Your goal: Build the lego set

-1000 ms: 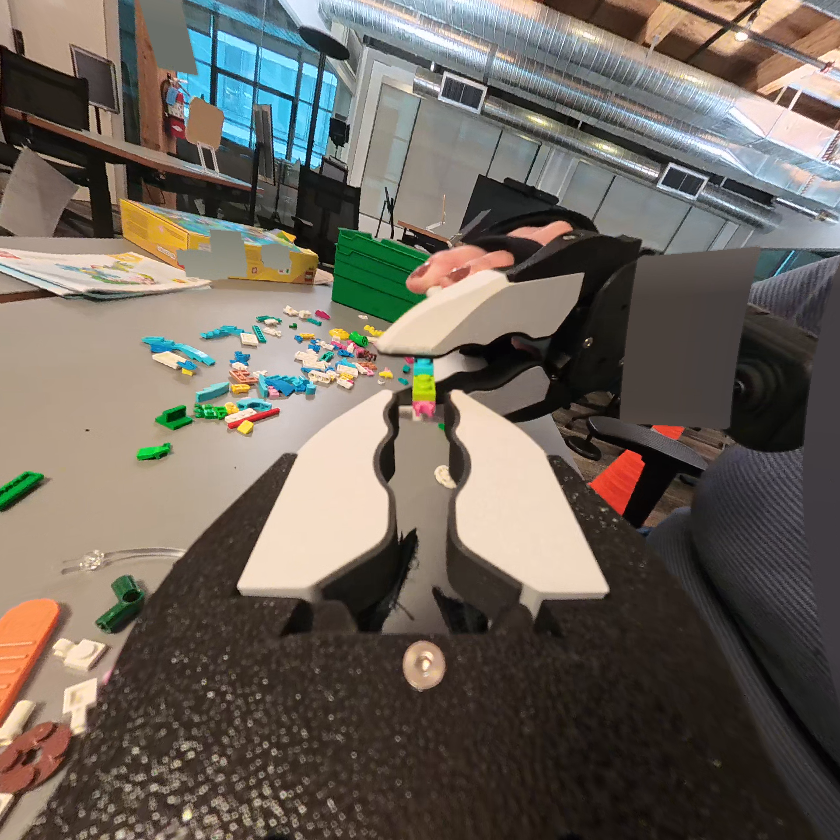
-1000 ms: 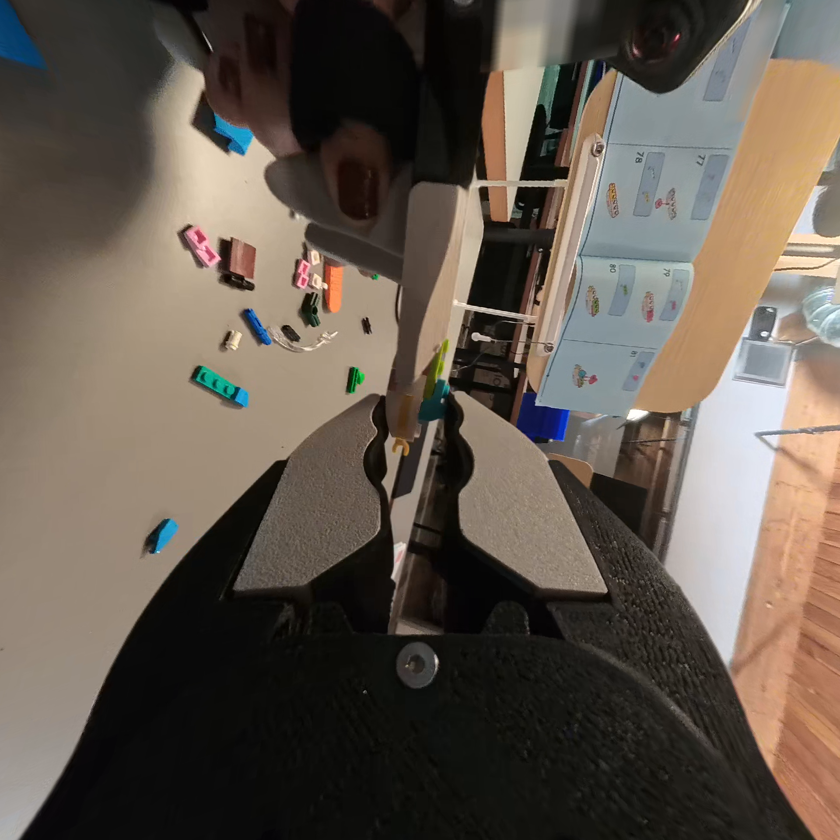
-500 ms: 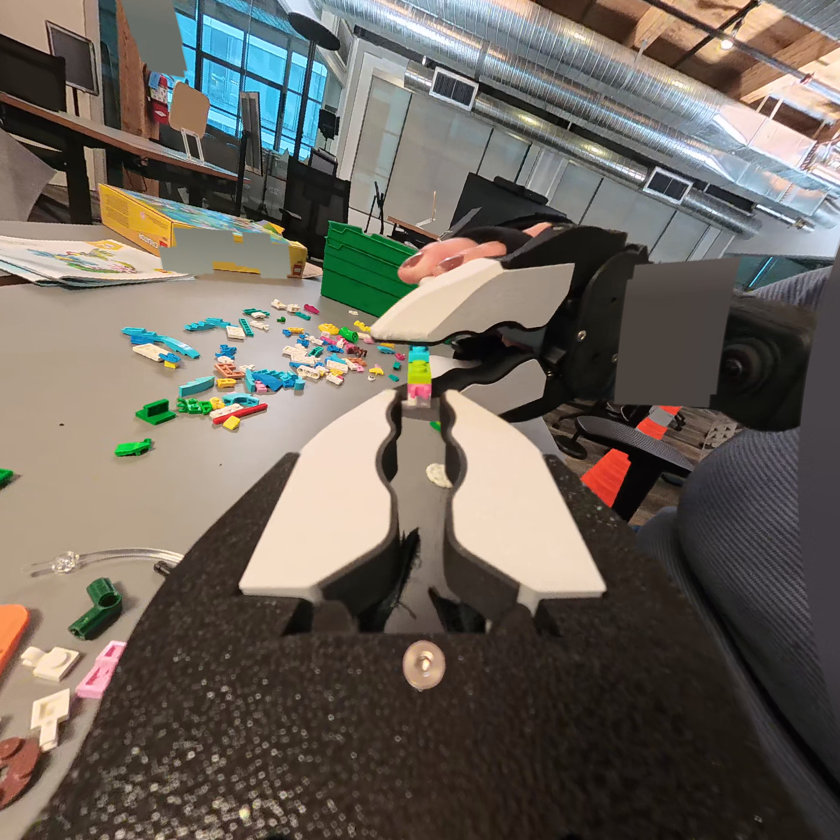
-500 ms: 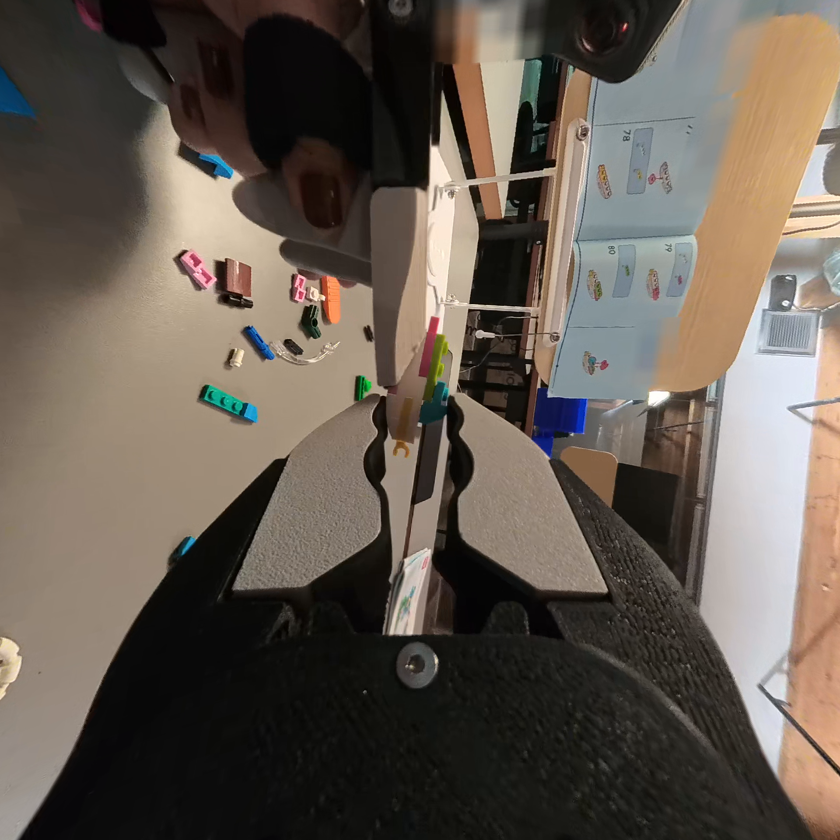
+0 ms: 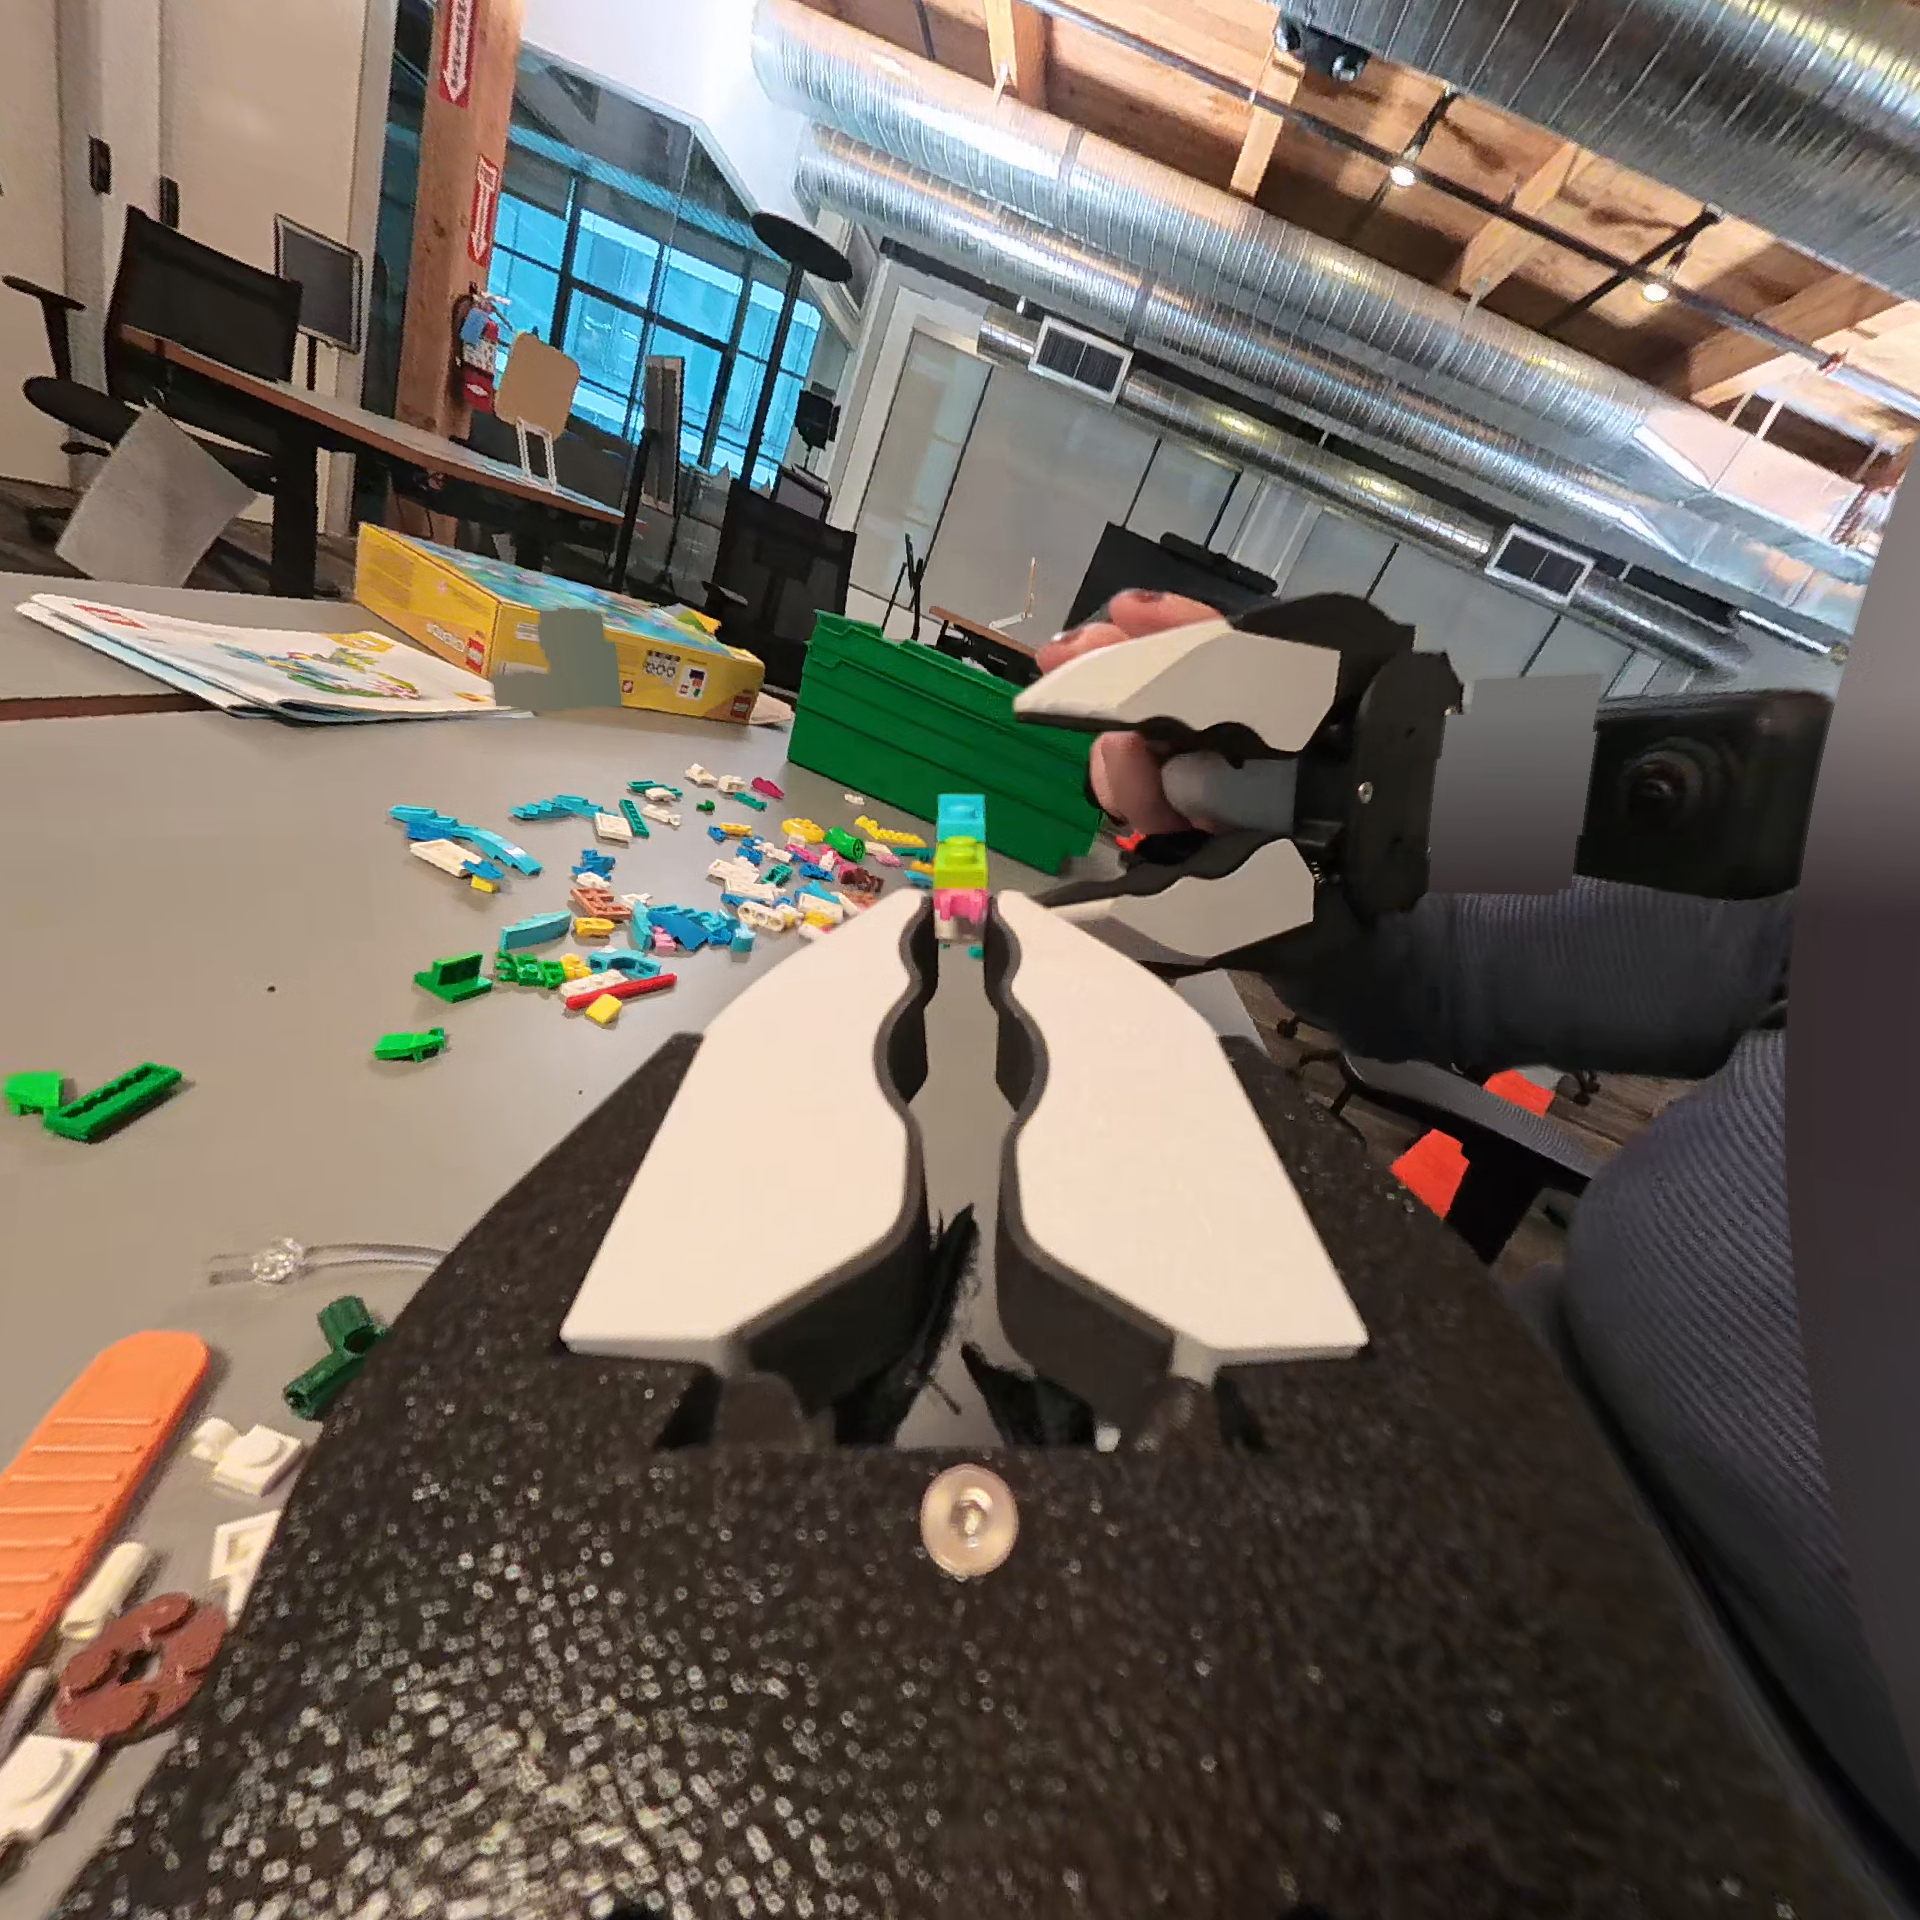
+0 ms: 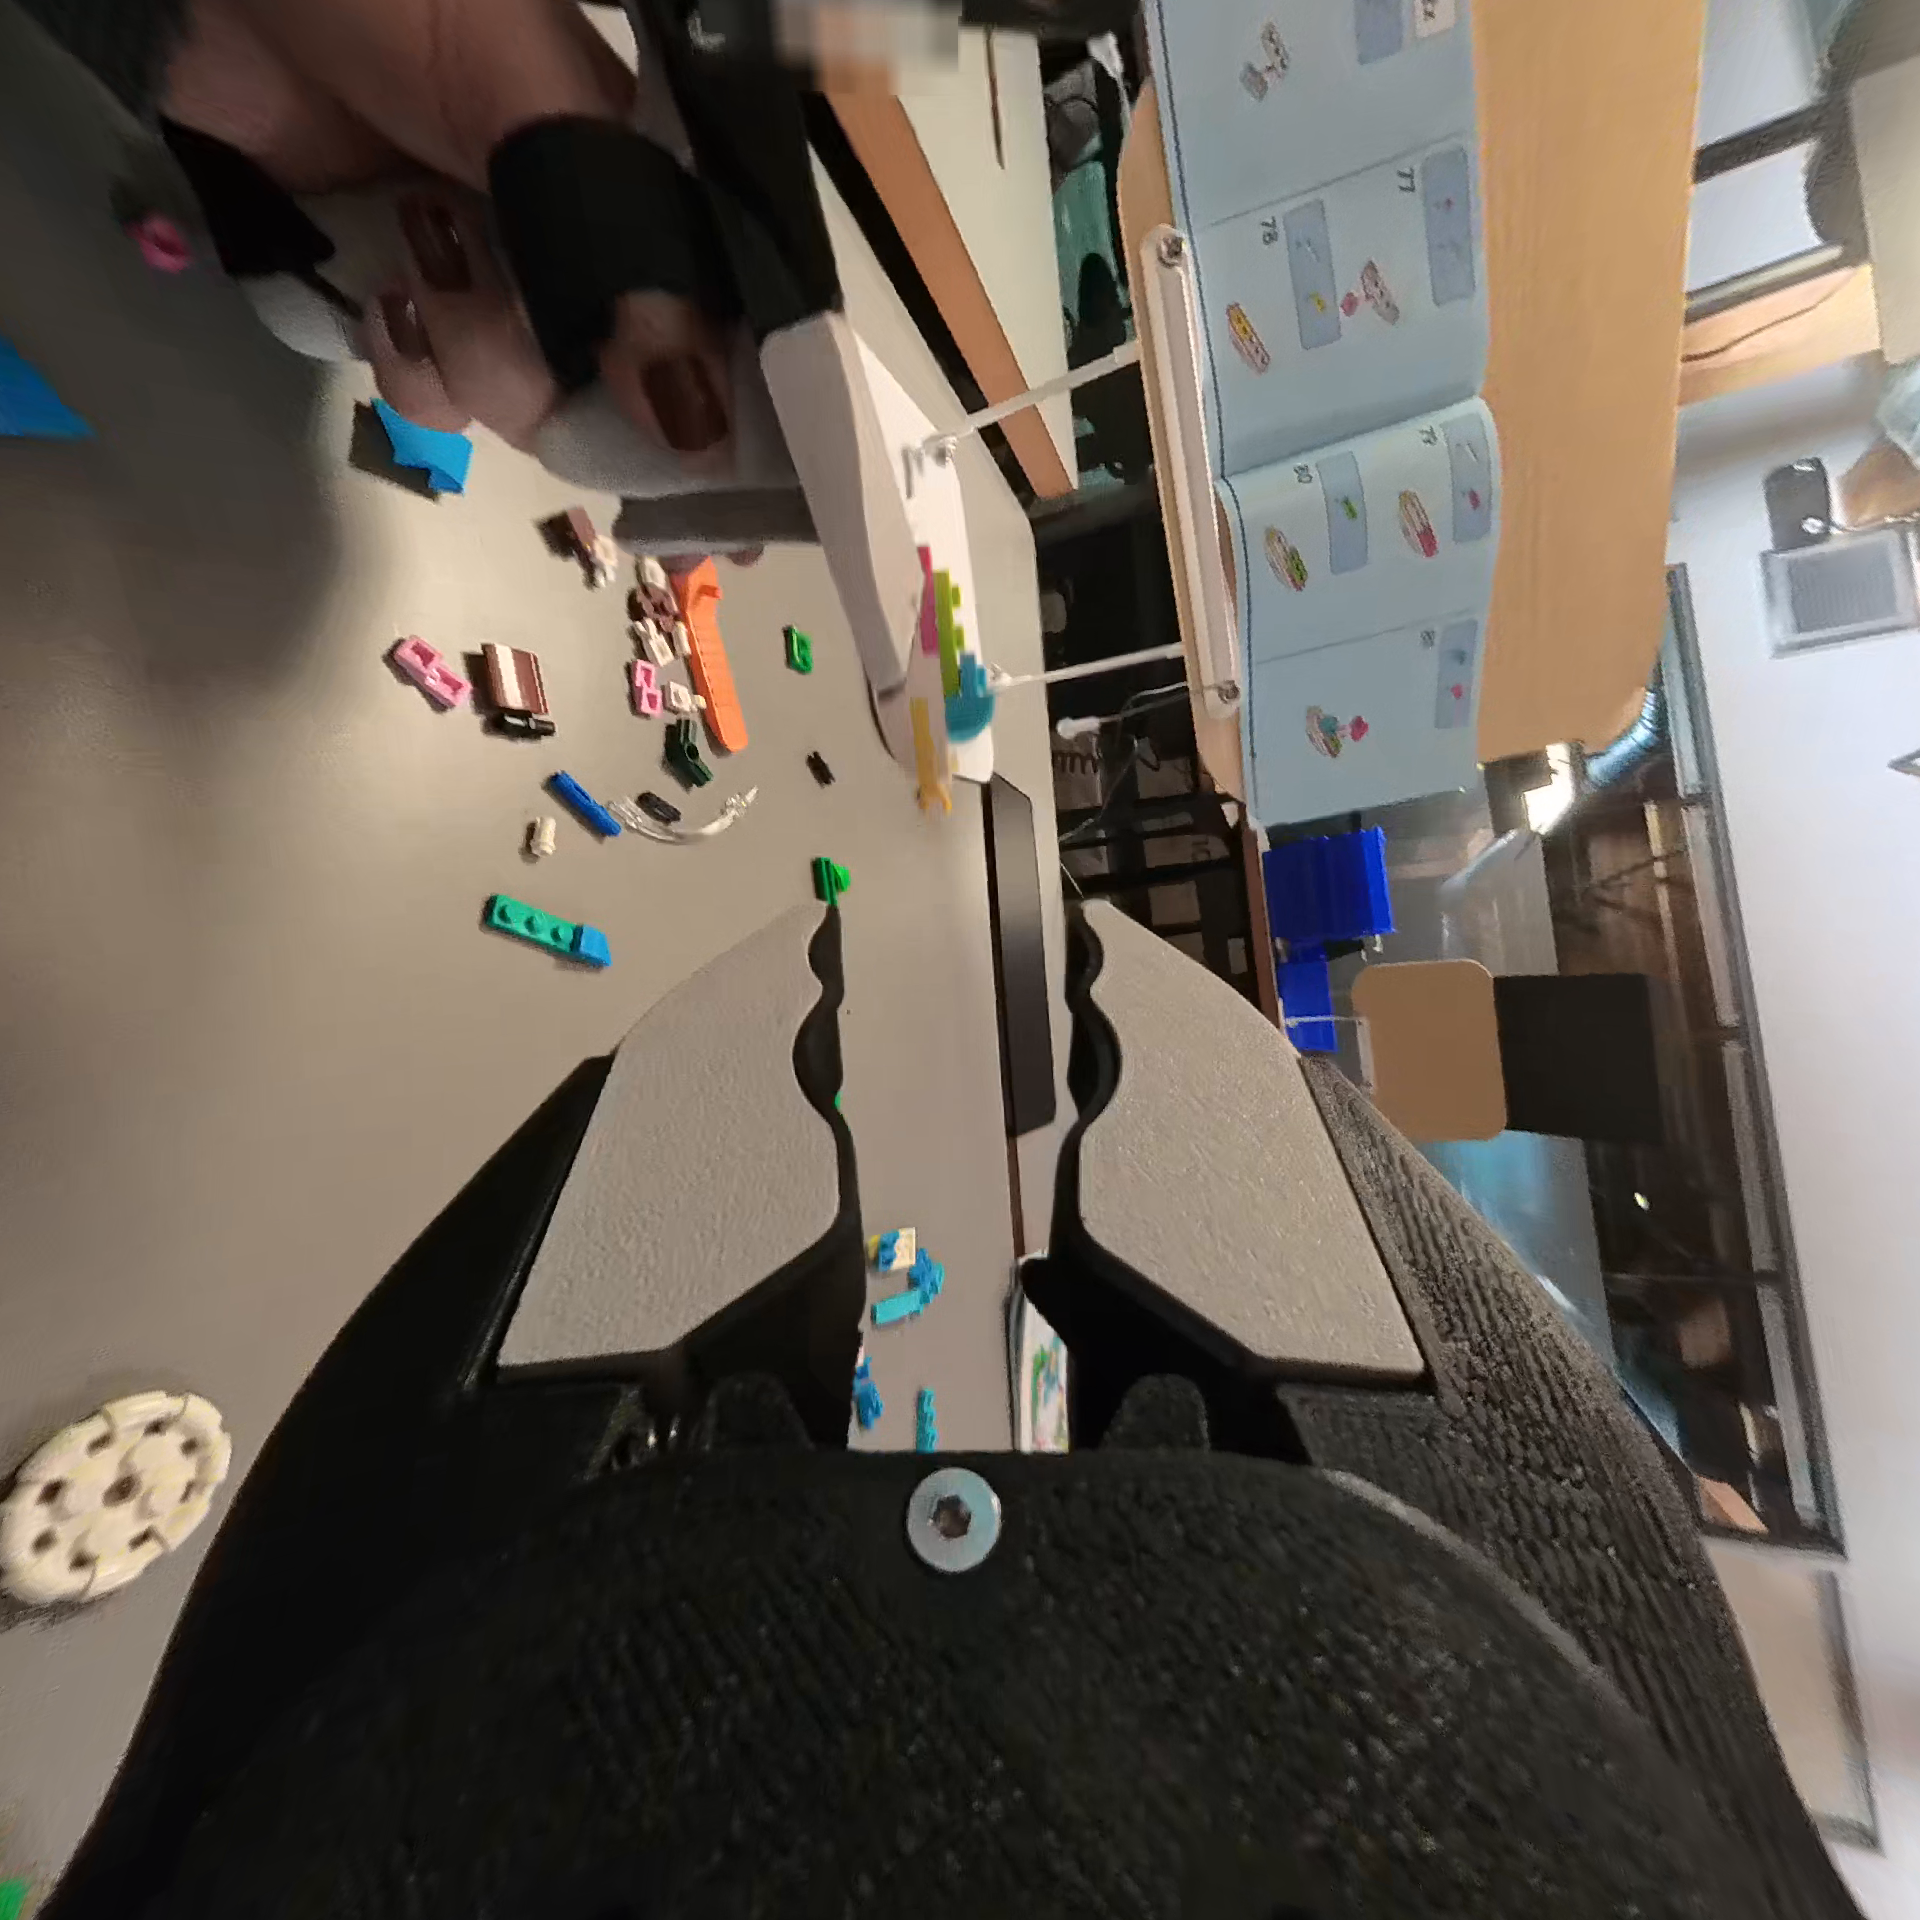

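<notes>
Printed marks were seen on a yellow box [image 5: 551, 634] lying on the table [image 5: 208, 883]; printed covers were borne by flat booklets [image 5: 260, 665] beside it; red signs [image 5: 457, 52] were fixed to a wooden pillar [image 5: 436, 312]; small step numbers were printed on an open instruction booklet [image 6: 1351, 468]; none is repeated here.

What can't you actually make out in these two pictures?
- Stack's base, left wrist view: hidden between the left gripper's fingertips.
- Booklet drawings, right wrist view: blurred, top cut by the edge.
- Loose bricks, left wrist view: too small to tell shapes.
- Right gripper, right wrist view: open, holding nothing.
</notes>
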Demonstrator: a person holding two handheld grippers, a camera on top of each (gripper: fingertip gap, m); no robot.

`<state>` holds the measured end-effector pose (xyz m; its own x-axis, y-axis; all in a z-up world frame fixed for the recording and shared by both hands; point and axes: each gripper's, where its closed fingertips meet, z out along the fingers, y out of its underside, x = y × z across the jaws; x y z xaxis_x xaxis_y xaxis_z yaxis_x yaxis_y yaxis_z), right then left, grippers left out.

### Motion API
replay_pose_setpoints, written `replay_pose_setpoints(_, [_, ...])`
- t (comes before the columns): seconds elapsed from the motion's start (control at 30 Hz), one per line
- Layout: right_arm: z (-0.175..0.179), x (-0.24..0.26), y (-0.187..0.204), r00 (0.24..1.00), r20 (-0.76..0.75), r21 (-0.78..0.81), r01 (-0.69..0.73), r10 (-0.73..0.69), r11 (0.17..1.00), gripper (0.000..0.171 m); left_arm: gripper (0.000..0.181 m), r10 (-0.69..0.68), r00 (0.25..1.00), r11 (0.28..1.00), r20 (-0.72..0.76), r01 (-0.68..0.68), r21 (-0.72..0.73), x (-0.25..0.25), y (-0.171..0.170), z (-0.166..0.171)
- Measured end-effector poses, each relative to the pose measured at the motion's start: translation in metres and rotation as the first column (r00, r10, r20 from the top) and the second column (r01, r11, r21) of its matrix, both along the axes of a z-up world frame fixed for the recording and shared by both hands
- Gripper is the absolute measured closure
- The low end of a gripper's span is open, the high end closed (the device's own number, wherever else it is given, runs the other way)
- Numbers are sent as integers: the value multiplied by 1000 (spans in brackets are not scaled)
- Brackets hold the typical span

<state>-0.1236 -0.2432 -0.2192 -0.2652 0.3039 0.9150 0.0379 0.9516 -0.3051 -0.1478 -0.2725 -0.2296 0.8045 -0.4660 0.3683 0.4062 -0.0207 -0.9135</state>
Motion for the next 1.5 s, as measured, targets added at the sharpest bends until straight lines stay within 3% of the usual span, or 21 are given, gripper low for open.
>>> replay_pose_setpoints(0.3, [18, 23, 41, 979, -155, -100, 116, -130, 988, 135, 173, 56, 997, 991, 53, -62, 118, -17, -10, 18])
replay_pose_setpoints(0.5, [28, 25, 56, 957, -246, -251, 91, -155, 964, 142, 173, 76, 997, 988, 28, -79, 131, -18, -10, 16])
replay_pose_setpoints(1.5, [26, 34, 82, 957, -223, -355, 98, -186, 930, 147, 173, 75, 997, 992, 24, -77, 100, -18, -5, 8])
